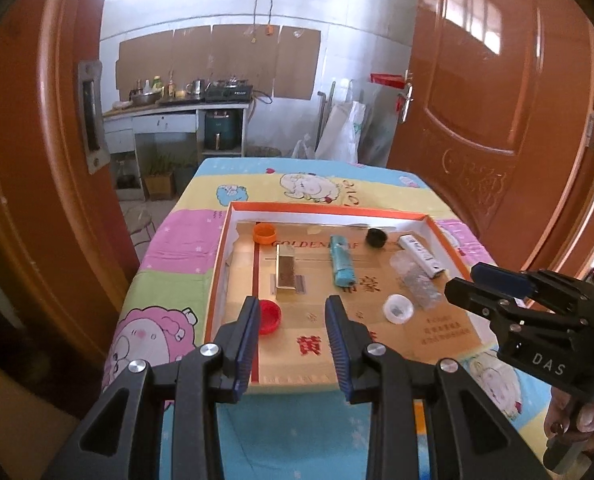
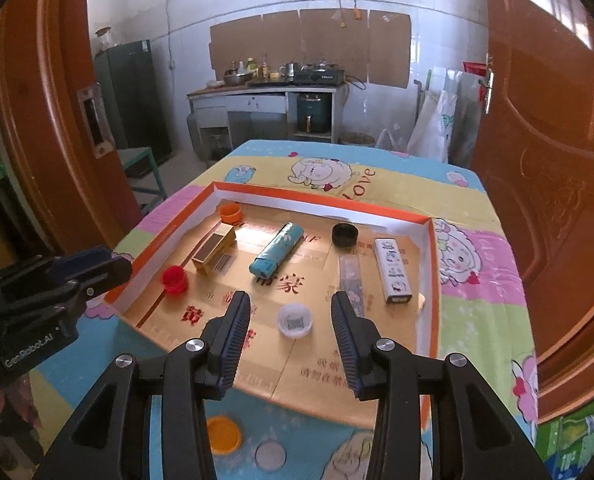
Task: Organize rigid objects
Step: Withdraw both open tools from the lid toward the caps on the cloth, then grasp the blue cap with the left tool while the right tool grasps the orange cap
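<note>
Mostly the task's things are small, light and stiff, and they lie in the shallow orange-rimmed box lid [image 2: 433, 264] on the cartoon-print tablecloth [image 2: 481, 304]. A red bottle cap [image 2: 174, 279] sits near the lid's left wall, an orange cap [image 2: 230, 213] in the far left corner, a black cap [image 2: 345, 235] toward the back and a white cap [image 2: 294, 320] nearest the front edge. Between them lie a gold matchbox [image 2: 213, 250], a teal lighter [image 2: 276, 253], a clear plastic case [image 2: 351, 280] and a white printed box [image 2: 392, 276].

I judge the caps slippery and apt to skid on the smooth card; they are best pinched across the rim. The lighter and boxes should be safest taken across their narrow width, near the middle. Nothing looks fragile, though the clear case may flex.

Both tools hang above the lid's near edge. The left gripper [image 1: 293, 332] has its jaws partly apart with nothing between them, and the right gripper [image 2: 291, 334] likewise, empty, with the white cap showing through its gap below.

Only the right wrist view shows an orange lid [image 2: 223, 436] and a grey disc [image 2: 270, 456] lying outside the box lid on the cloth, just in front of it. Only the left wrist view shows the person's hand [image 1: 573, 420] on the right tool's handle.
</note>
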### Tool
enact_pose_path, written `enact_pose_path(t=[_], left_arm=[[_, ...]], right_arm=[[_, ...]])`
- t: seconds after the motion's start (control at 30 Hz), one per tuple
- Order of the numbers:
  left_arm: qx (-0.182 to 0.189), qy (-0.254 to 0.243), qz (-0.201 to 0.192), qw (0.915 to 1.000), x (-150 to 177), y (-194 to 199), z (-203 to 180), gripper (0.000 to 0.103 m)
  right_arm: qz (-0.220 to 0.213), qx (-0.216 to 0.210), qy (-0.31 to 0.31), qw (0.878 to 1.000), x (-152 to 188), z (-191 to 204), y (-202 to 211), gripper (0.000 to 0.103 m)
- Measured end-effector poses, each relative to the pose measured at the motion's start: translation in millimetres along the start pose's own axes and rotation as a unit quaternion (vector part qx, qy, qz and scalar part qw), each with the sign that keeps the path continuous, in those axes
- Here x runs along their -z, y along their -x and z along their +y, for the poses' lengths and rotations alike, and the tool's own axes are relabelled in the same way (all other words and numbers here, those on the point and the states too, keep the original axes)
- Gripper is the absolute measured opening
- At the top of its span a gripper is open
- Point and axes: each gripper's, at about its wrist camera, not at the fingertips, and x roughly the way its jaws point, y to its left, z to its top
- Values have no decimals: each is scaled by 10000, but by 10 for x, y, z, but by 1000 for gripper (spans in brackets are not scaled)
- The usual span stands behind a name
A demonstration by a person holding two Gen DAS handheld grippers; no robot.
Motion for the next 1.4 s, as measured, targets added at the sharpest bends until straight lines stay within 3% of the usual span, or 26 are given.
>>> enact_pose_path(t=[0.37,0.6,0.77,0.97,1.17,1.23,1.3,1.4], left_arm=[[150,-150,-182,9996,295,588,-150,34],[346,-316,-82,9989,595,736,-341,34],[653,-543,201,9962,845,634,-597,34],[1143,-923,795,9860,1103,371,-889,34],[1012,-1000,1111,9836,1249,145,-965,34],[898,-1045,1055,9848,1263,135,-969,34],[745,-1086,1072,9855,1269,106,-961,25],[794,-992,1029,9865,1247,114,-900,22]], right_arm=[[-343,-42,3,9994,259,142,704,43],[-485,-62,-54,9988,527,204,996,43],[-498,-63,-113,9987,691,185,1105,43],[-444,-58,-153,9989,801,131,1135,43],[-376,-77,-285,9989,867,15,1100,44],[-353,-91,-306,9989,881,-1,1080,43],[-315,-113,-313,9990,889,-15,1043,44],[-232,-154,-312,9991,912,-22,977,44]])
